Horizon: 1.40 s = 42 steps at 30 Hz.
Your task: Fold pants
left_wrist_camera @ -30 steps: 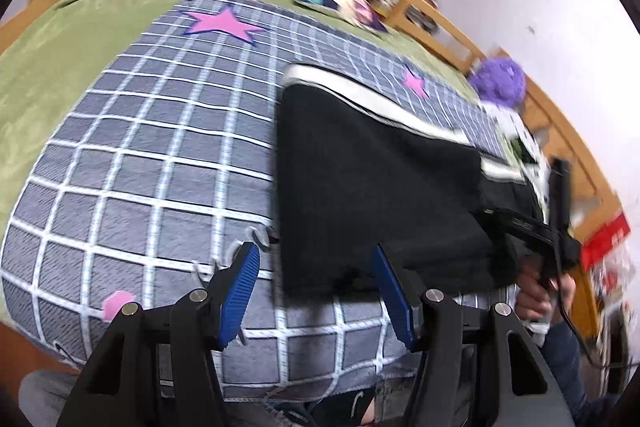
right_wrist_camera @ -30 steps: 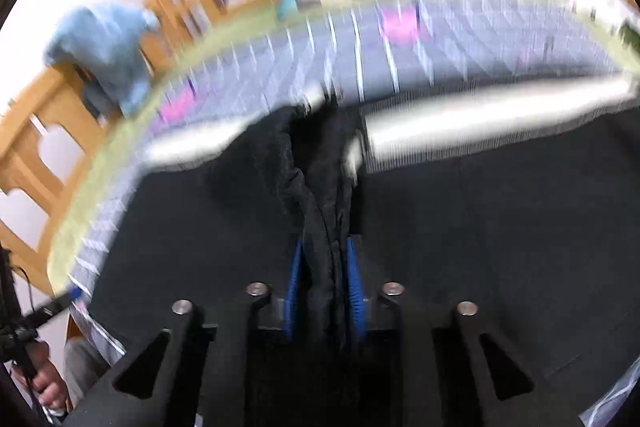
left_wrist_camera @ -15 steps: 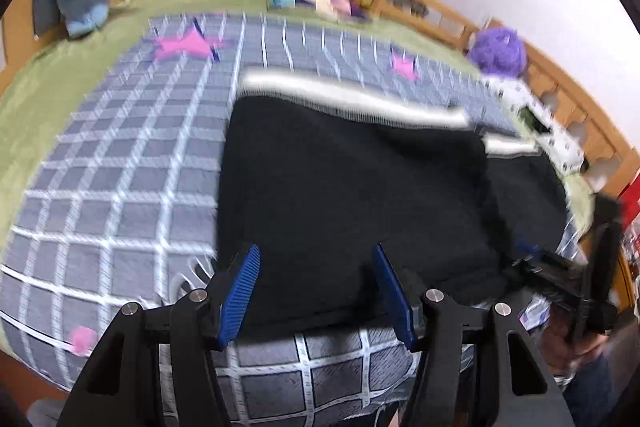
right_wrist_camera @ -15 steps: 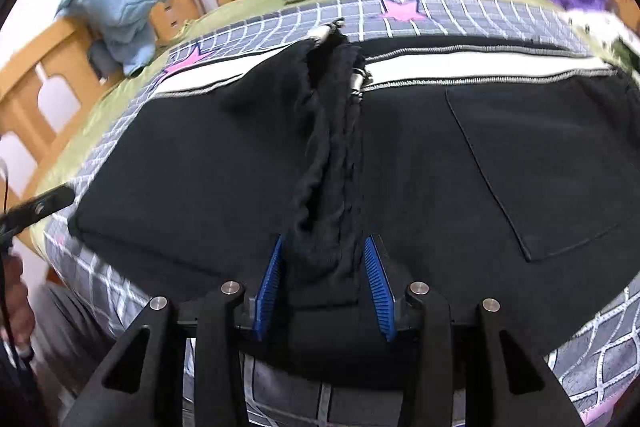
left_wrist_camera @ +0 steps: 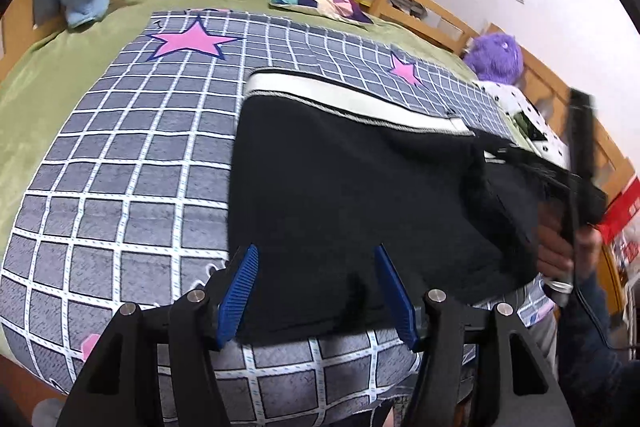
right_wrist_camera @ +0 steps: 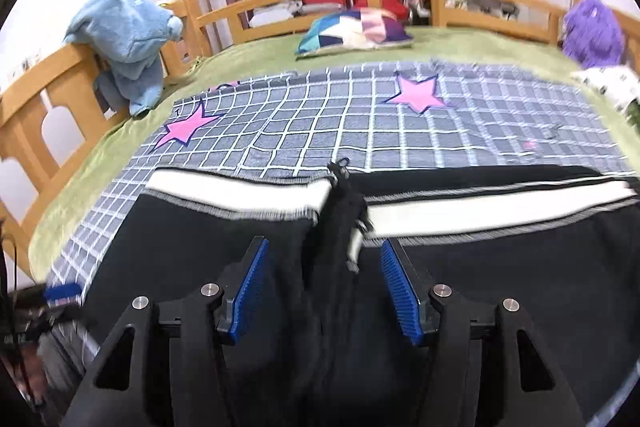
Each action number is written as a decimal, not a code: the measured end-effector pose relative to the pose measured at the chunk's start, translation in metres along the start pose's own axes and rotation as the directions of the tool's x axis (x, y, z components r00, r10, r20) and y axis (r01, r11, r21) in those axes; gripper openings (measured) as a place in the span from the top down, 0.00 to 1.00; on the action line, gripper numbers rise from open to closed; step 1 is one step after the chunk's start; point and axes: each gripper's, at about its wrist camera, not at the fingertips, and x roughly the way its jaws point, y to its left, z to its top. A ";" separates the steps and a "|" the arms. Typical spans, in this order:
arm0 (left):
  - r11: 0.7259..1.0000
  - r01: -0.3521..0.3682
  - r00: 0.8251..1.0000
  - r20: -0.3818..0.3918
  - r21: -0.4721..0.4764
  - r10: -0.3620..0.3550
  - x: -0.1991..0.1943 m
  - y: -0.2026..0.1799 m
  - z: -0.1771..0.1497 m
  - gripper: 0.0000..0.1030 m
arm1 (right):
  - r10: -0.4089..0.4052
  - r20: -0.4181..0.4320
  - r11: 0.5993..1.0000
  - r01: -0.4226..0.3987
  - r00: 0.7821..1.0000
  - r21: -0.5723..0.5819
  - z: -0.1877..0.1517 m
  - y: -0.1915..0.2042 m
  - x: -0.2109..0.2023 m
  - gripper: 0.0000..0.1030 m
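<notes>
pants [right_wrist_camera: 500,267] lie crosswise ahead of me | left gripper [left_wrist_camera: 316,291] open, nearer the folded end; right gripper [right_wrist_camera: 324,287] opening, raised ridge between jaws, unpinched

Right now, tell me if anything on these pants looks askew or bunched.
Yes. A ridge of bunched black fabric with a drawstring stands up across the white side stripe of the pants, between the opening jaws of the right gripper, whose pads no longer press it. Elsewhere the pants lie flat on the checked blanket.
</notes>
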 end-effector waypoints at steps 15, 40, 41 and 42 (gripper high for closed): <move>0.996 -0.037 0.997 0.067 0.078 0.031 0.021 -0.019 0.055 0.43 | -0.132 -0.110 0.989 0.123 0.985 -0.086 0.009 -0.008 0.038 0.67; 0.994 -0.086 0.996 0.000 -0.074 0.086 0.002 0.007 -0.020 0.39 | -0.031 -0.065 0.999 0.032 0.997 0.016 -0.118 0.000 -0.068 0.54; 0.992 -0.076 0.997 -0.015 -0.105 0.075 0.005 0.012 -0.019 0.39 | -0.045 -0.061 0.999 0.046 0.997 0.015 -0.118 -0.001 -0.073 0.54; 0.989 -0.063 0.998 -0.024 -0.134 0.061 0.007 0.017 -0.018 0.40 | -0.064 -0.053 0.998 0.065 0.997 0.012 -0.118 -0.004 -0.078 0.54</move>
